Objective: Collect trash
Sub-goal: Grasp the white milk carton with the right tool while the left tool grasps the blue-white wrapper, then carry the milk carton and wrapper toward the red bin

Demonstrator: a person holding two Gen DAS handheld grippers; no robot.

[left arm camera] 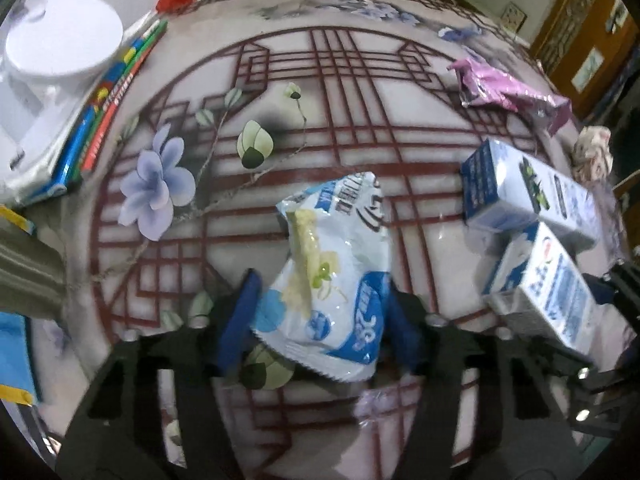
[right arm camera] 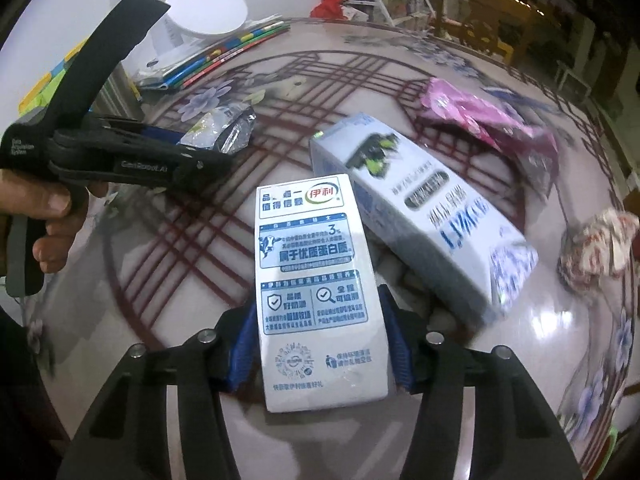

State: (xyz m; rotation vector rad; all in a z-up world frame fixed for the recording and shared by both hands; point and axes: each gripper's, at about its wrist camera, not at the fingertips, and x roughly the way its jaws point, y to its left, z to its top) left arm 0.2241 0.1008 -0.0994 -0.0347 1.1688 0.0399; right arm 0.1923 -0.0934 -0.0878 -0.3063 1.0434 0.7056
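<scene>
My left gripper (left arm camera: 320, 312) pinches the wrapper (left arm camera: 336, 272) and my right gripper (right arm camera: 320, 344) pinches a carton (right arm camera: 316, 280) on the table (left arm camera: 400, 80).

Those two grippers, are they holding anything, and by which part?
The left gripper has a blue-and-white snack wrapper by its lower sides. The right gripper clamps a white milk carton across its near end.

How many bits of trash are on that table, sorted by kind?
Milk cartons: 2 (one in the right claw, one beside it)
Snack wrappers: 2 (blue-white, pink)
Crumpled paper ball: 1
Total: 5
</scene>
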